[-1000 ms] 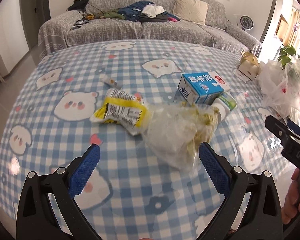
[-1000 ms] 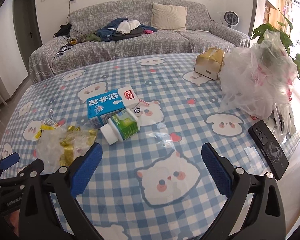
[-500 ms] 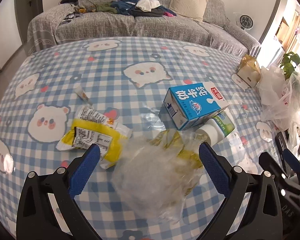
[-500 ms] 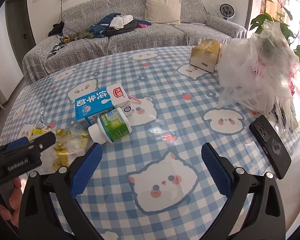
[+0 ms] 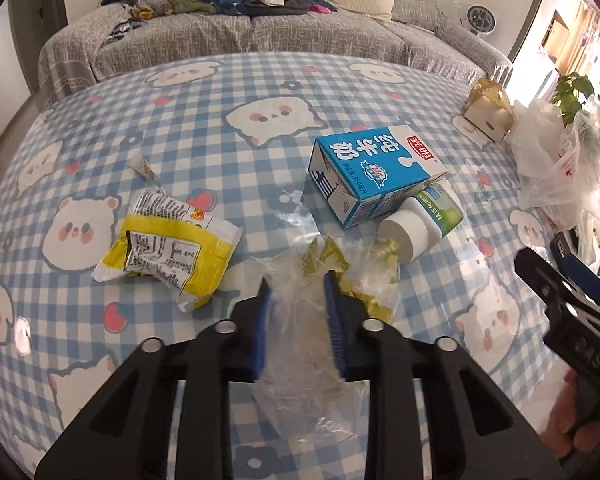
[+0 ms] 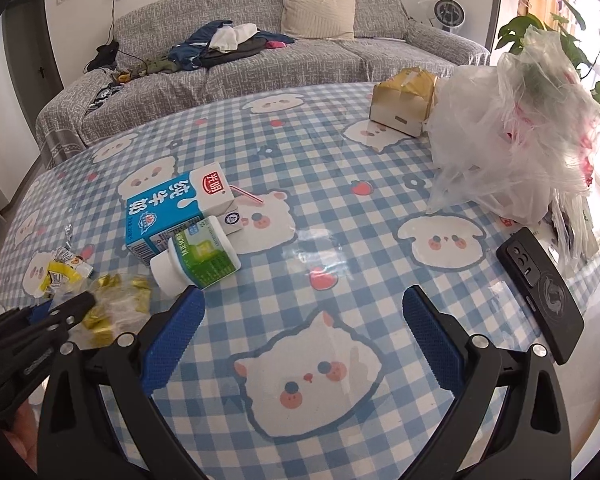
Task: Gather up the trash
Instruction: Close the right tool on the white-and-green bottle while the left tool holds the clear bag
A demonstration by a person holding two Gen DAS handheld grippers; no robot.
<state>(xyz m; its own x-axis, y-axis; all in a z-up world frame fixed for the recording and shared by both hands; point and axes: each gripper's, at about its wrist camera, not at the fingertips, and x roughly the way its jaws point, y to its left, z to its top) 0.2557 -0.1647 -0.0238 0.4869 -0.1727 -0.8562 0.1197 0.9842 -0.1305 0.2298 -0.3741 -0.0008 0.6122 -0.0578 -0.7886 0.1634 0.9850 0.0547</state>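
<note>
Since the earlier frame the left tool [image 5: 296,280] has gone from spread wide to pinched on the clear plastic bag [image 5: 312,344], its blue pads pressing the crumpled film at lower centre of the left wrist view (gold wrappers show through the bag near the fingertips). To the left of it lies a yellow snack wrapper [image 5: 168,256], with a small torn packet [image 5: 144,166] above it toward the upper left. Right of centre a blue milk carton [image 5: 374,174] lies on its side, and a white bottle with a green label [image 5: 420,224] lies touching its lower edge.

In the right wrist view the right tool [image 6: 302,300] is spread wide and holds nothing, over the blue checked worktop [image 6: 300,152] at the bottom of the frame. A black phone [image 6: 540,292] lies at the right edge, below a bunched white plastic bag [image 6: 512,128], and a cardboard box [image 6: 404,106] stands beside that bag at upper right.
</note>
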